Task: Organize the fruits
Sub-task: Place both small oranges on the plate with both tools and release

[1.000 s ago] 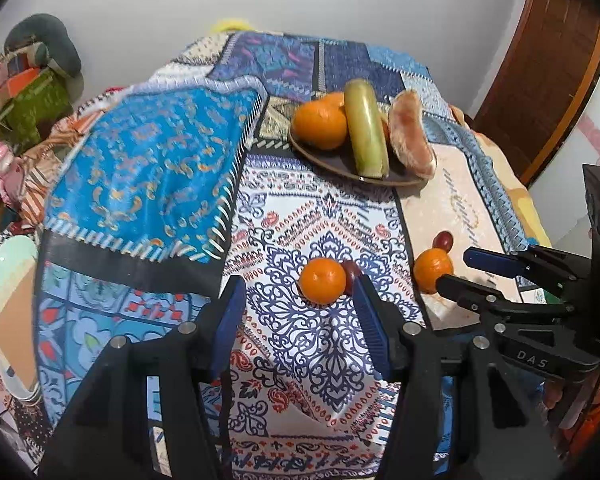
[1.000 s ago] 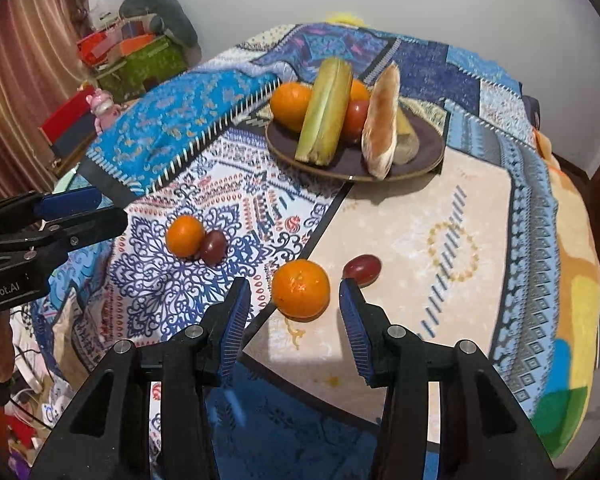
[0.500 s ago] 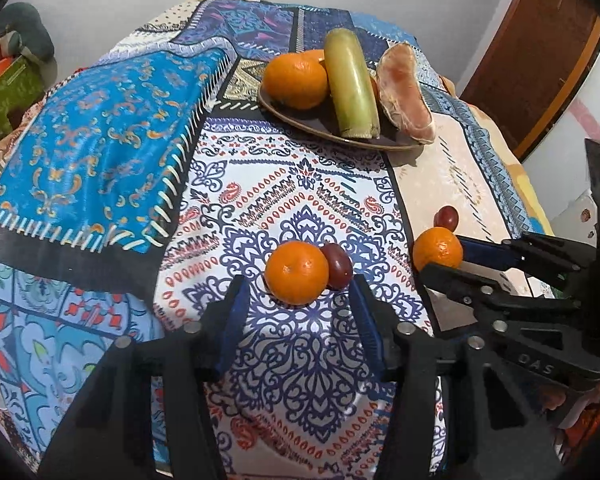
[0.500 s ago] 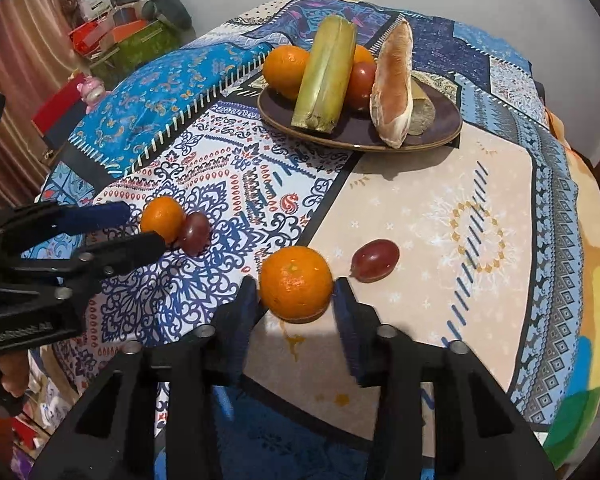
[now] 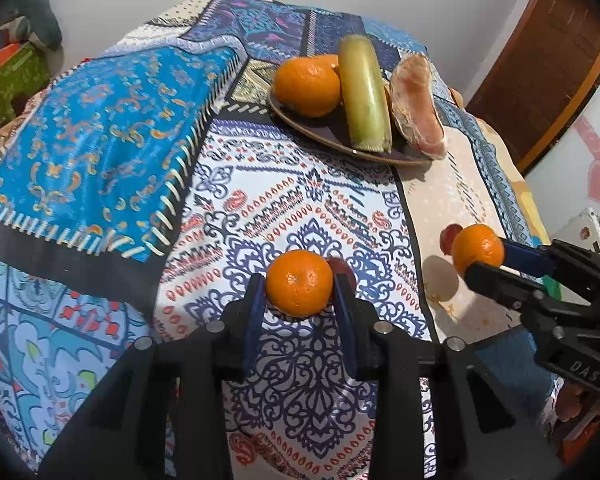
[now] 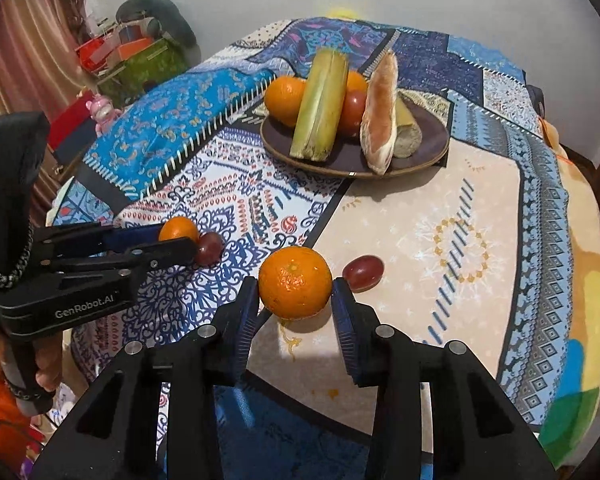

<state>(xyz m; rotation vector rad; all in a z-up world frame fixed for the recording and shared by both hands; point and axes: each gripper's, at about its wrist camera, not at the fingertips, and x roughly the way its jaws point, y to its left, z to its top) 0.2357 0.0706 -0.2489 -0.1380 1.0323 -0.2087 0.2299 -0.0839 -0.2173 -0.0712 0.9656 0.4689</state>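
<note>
- Two risks stand out: the left orange (image 5: 299,282) may slip if lifted before the closing jaws seat, and a careless lift could nudge the grape (image 6: 209,247) just beside it.
- Left gripper (image 5: 300,304): jaws closing, pads against the orange's sides.
- Right gripper (image 6: 295,312): clamped on the other orange (image 6: 295,282), second grape (image 6: 363,272) just beside.
- Farther back, the plate (image 6: 428,156) already holds fruit on the tablecloth (image 6: 440,208).

A home room: patchwork-cloth table (image 6: 480,208), curtain (image 6: 32,64), wooden door (image 5: 540,80), toys and boxes (image 6: 132,56) piled by the wall.
</note>
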